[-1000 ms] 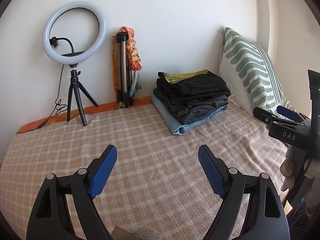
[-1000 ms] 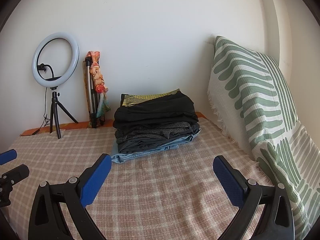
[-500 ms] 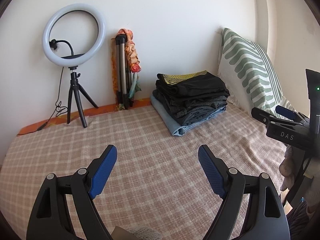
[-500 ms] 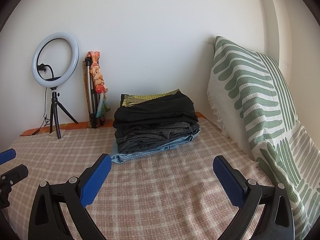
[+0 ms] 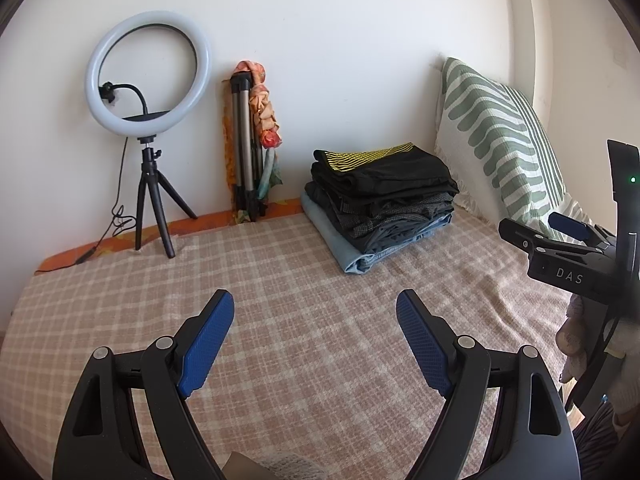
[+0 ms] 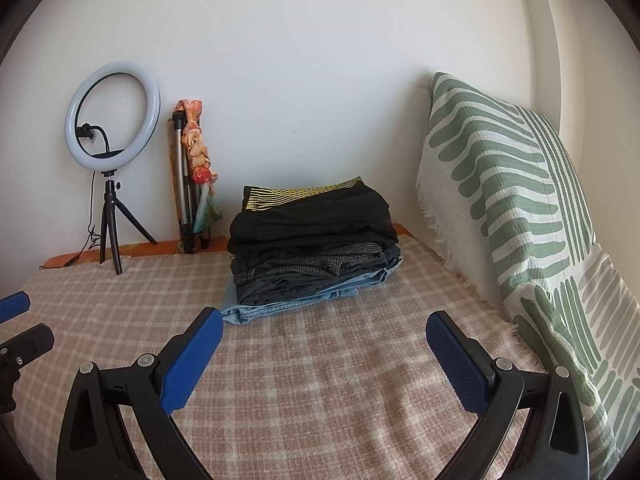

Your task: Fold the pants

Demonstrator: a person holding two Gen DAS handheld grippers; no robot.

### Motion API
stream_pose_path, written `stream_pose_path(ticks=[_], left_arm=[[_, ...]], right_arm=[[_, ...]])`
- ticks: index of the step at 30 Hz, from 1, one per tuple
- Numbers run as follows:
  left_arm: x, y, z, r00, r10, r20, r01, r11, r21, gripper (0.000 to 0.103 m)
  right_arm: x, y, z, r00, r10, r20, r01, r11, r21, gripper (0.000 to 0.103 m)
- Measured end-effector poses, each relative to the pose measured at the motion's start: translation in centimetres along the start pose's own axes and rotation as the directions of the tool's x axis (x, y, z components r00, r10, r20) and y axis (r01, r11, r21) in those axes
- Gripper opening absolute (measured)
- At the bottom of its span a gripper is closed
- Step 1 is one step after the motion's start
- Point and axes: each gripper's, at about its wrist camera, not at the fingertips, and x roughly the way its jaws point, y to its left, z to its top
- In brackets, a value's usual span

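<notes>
Checked bed | folded stack | both hand-held grippers wide, empty

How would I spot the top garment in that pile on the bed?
Find the green-striped pillow against the wall; the stack of folded clothes sits beside it on the checked blanket. The top piece is black, the only one with a yellow-patterned waistband.

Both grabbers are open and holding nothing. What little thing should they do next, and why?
Probably move the right gripper forward toward the stack of folded clothes to take the top black piece. Both it and the left gripper are open and hold nothing, the checked blanket before them has no loose pants on it, and that stack is the only clothing in view.
</notes>
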Motion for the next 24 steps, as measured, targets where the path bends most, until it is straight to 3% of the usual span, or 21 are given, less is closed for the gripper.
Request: stream_pose_path(ticks=[24], left_arm=[[-0.2, 0.2, -0.3, 1.000, 0.025, 0.011, -0.025, 1.000, 0.001, 0.084]], right_arm=[[1.1, 0.1, -0.2, 1.000, 0.000, -0.019, -0.001, 0.999, -0.034, 0.103]])
